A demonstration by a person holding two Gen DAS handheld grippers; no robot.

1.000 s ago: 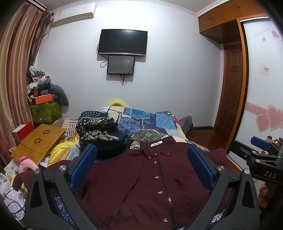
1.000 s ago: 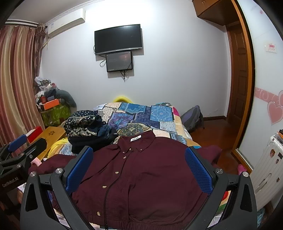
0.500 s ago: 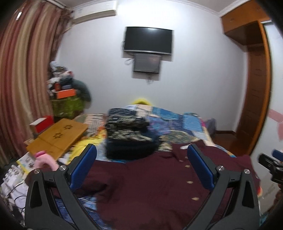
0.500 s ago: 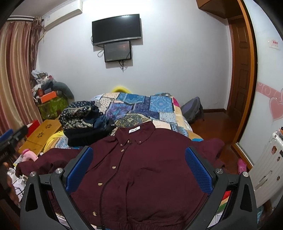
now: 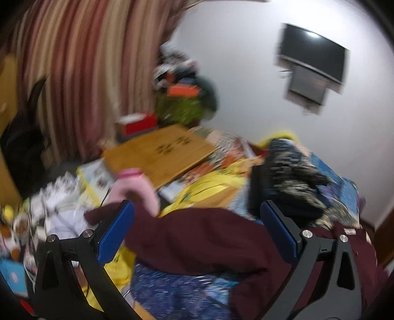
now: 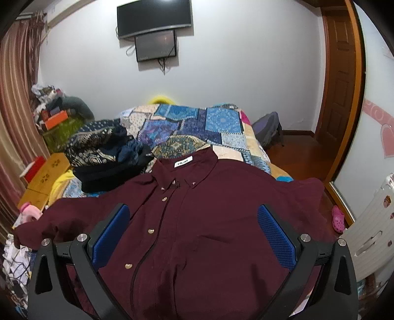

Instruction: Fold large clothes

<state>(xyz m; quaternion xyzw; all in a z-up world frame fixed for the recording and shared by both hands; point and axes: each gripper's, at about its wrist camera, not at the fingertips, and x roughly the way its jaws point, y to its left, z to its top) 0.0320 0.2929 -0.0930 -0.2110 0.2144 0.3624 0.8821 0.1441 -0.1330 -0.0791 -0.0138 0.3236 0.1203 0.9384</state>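
Left wrist view, blurred: left gripper, jaws apart, aimed over the maroon shirt's outstretched sleeve. Right gripper likewise gaped, empty. Advisable: pinch sleeve near cuff.

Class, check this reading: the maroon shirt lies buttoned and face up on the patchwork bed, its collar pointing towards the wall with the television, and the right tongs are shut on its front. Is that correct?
One detail is wrong. In the right wrist view the right tongs stand open over the maroon shirt, gripping nothing. The rest holds: it lies buttoned, face up on the patchwork bed, collar towards the television.
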